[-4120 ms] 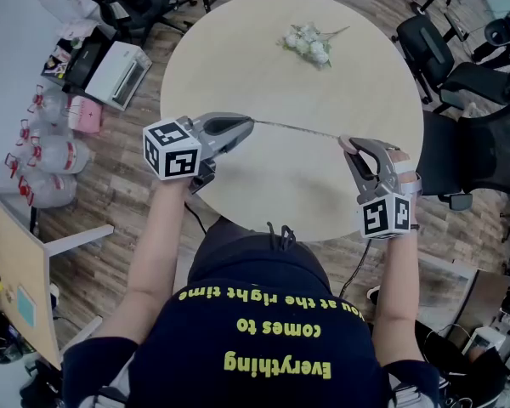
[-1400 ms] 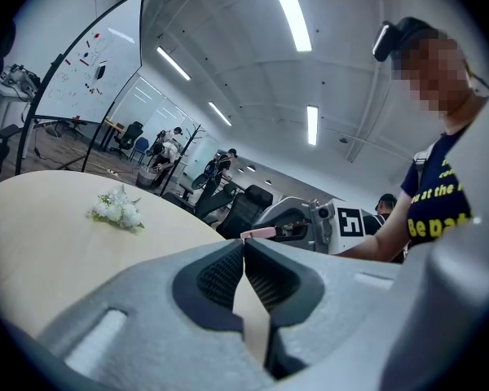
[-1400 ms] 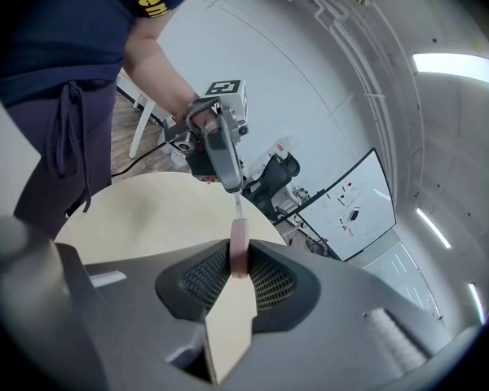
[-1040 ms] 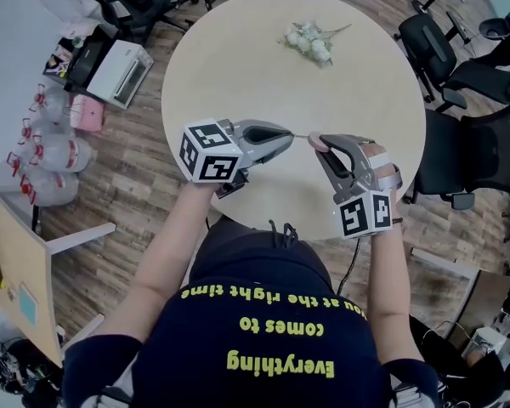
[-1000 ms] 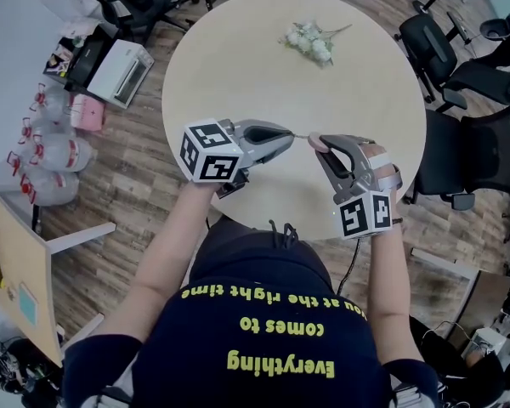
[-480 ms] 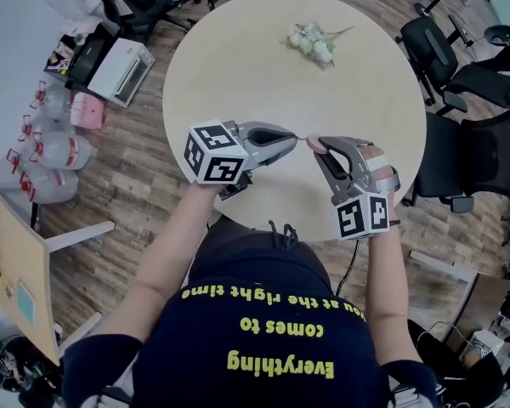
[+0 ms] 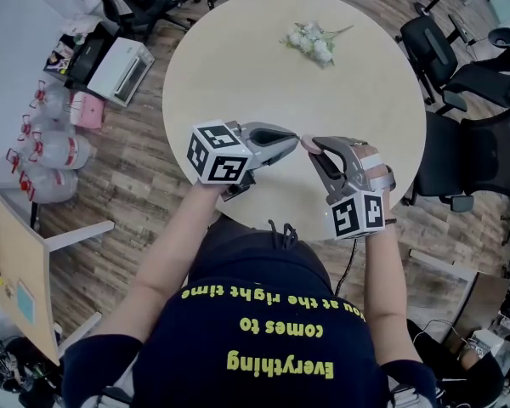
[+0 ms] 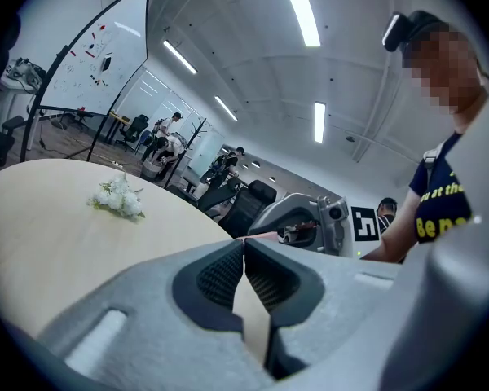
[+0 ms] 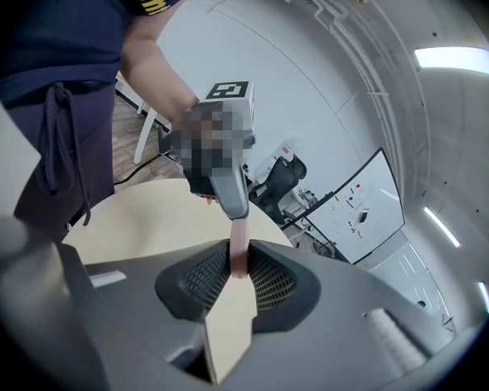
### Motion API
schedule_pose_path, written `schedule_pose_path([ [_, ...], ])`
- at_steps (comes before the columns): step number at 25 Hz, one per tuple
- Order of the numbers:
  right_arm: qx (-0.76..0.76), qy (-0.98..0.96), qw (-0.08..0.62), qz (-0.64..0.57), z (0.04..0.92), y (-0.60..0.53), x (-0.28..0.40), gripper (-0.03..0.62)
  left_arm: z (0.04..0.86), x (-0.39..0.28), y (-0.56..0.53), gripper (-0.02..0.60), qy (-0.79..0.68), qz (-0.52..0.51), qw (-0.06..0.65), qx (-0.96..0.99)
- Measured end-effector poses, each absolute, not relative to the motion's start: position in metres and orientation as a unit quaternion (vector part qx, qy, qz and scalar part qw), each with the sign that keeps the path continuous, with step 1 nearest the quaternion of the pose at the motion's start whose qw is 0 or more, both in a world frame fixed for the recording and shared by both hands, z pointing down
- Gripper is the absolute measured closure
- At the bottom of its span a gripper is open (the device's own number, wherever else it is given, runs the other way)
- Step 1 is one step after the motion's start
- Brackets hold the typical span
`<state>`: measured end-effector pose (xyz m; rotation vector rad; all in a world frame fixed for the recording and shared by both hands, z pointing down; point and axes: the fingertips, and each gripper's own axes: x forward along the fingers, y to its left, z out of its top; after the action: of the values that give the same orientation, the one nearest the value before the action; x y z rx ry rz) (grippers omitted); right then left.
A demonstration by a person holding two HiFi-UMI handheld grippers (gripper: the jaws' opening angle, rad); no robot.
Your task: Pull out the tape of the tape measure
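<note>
Head view: the gap has closed. A few seconds back a long run of tape stretched between the hands; now the left gripper (image 7: 294, 138) and right gripper (image 7: 313, 144) sit nose to nose over the near edge of the round worktop (image 7: 323, 83), with no strip showing. The pink tape measure (image 7: 306, 142) is pinched at the right gripper's tip, so the tape looks reeled back in and the pull would need repeating.

Left gripper view: the left gripper (image 8: 244, 243) is clenched, pads flat together. I judge it pinches the tape's tip, too thin to make out. The right gripper (image 8: 297, 233) sits just ahead.

Right gripper view: the right gripper (image 9: 239, 259) is grasping the tape measure (image 9: 239, 239) edge-on between its pads, the left gripper (image 9: 235, 202) right against it.
</note>
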<state>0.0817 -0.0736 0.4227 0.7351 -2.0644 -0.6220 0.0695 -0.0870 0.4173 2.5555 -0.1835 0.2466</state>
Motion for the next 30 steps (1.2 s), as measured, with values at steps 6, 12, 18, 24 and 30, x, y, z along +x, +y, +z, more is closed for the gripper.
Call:
schedule_pose_path([
  [6,0.295,-0.821,0.424,-0.245,0.426,-0.074,0.083,0.51,0.419,0.07,-0.086,0.574,-0.071,0.092,0.281,0.953],
  [12,0.297,-0.823,0.421,-0.241,0.427,-0.073,0.082,0.511,0.421,0.066,-0.089,0.571,-0.083,0.084,0.28,0.953],
  [18,0.298,-0.825,0.419,-0.236,0.434,-0.074,0.086,0.51,0.426,0.062,-0.092,0.554,-0.094,0.085,0.276,0.953],
  [24,0.292,-0.83,0.416,-0.229,0.439,-0.078,0.084,0.51,0.43,0.061,-0.094,0.532,-0.092,0.074,0.291,0.95],
  [30,0.285,-0.832,0.418,-0.226,0.439,-0.081,0.079,0.51,0.433,0.064,-0.096,0.492,-0.09,0.083,0.286,0.95],
])
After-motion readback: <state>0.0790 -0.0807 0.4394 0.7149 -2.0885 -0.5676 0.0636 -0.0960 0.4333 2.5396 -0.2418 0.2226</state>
